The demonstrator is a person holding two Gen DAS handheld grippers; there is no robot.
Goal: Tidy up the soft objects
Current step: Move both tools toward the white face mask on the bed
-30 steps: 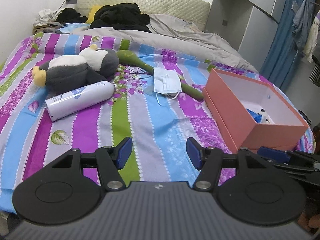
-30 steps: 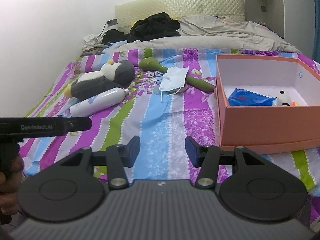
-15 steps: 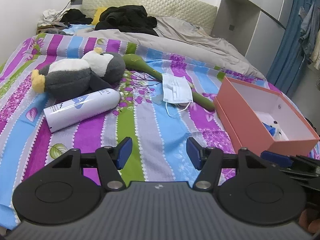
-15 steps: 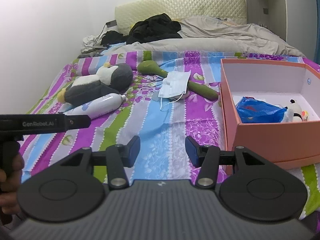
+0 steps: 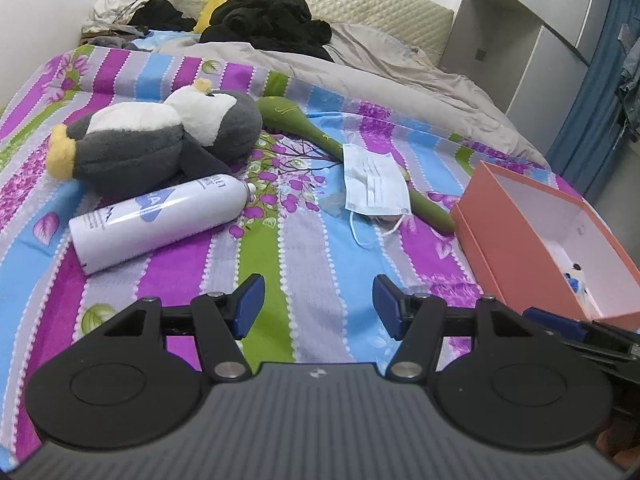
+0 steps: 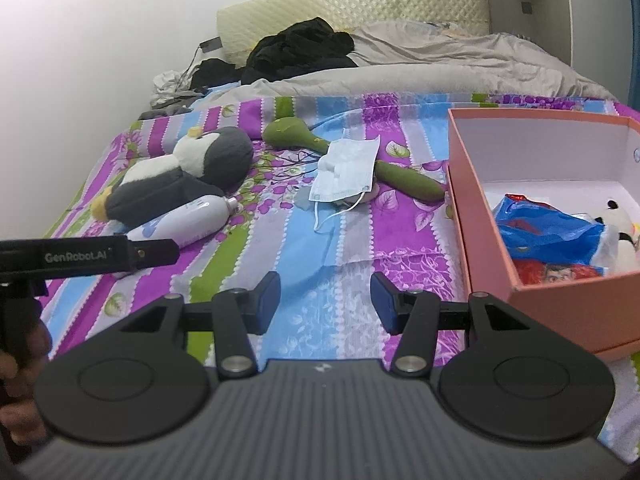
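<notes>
A grey and white plush penguin (image 5: 160,140) (image 6: 188,172) lies on the striped bedspread at the left. A white spray can (image 5: 160,220) (image 6: 188,218) rests just in front of it. A pale blue face mask (image 5: 374,184) (image 6: 346,172) drapes over a long green soft toy (image 5: 304,126) (image 6: 400,178). An open orange box (image 5: 516,248) (image 6: 480,220) on the right holds a blue bag (image 6: 548,228) and a small white plush (image 6: 618,236). My left gripper (image 5: 318,306) hovers open over the bedspread, short of the can and mask. My right gripper (image 6: 325,302) is open too, left of the box.
A grey duvet (image 5: 380,68) and a heap of black clothes (image 5: 268,20) fill the head of the bed (image 5: 80,288). A white wall runs along the left, a wardrobe (image 5: 532,32) and blue curtain (image 5: 592,92) on the right. The left hand's tool bar (image 6: 88,256) crosses the right wrist view.
Both grippers have advanced over the bed toward the toys, which now look larger and nearer. The box has slid rightward in both views. Both jaws stay as wide as before.
</notes>
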